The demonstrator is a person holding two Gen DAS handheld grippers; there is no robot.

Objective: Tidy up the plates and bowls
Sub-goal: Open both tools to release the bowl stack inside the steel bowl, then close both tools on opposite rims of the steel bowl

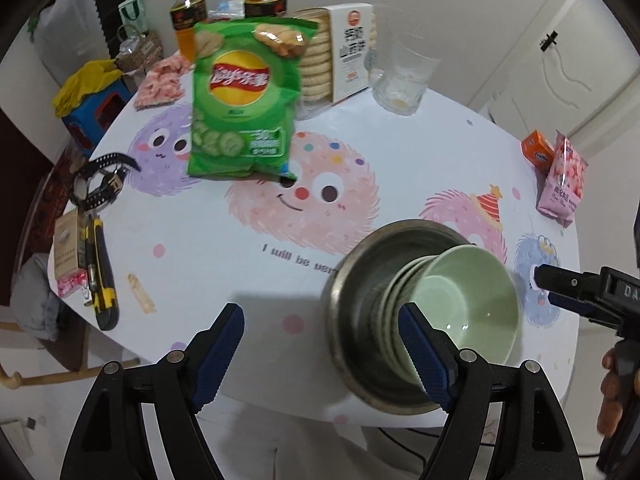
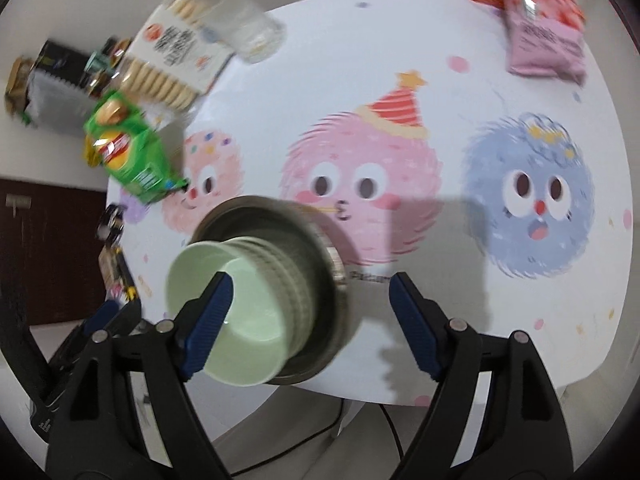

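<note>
Left wrist view: left hand-held gripper (image 1: pixel 322 346) spread, empty, above the worktop (image 1: pixel 224 264). Green bowl (image 1: pixel 472 304) sat atop stacked plates (image 1: pixel 394 312) inside the steel basin (image 1: pixel 360 280), close to the near edge.

Right wrist view: right hand-held gripper (image 2: pixel 310 322) spread, holding nothing; one pad overlapped the bowl's (image 2: pixel 248 320) rim in view, contact unclear. Risk: the tall stack could tip, or the basin (image 2: pixel 316 240) slide off the edge, if a pad clipped the rim.
</note>
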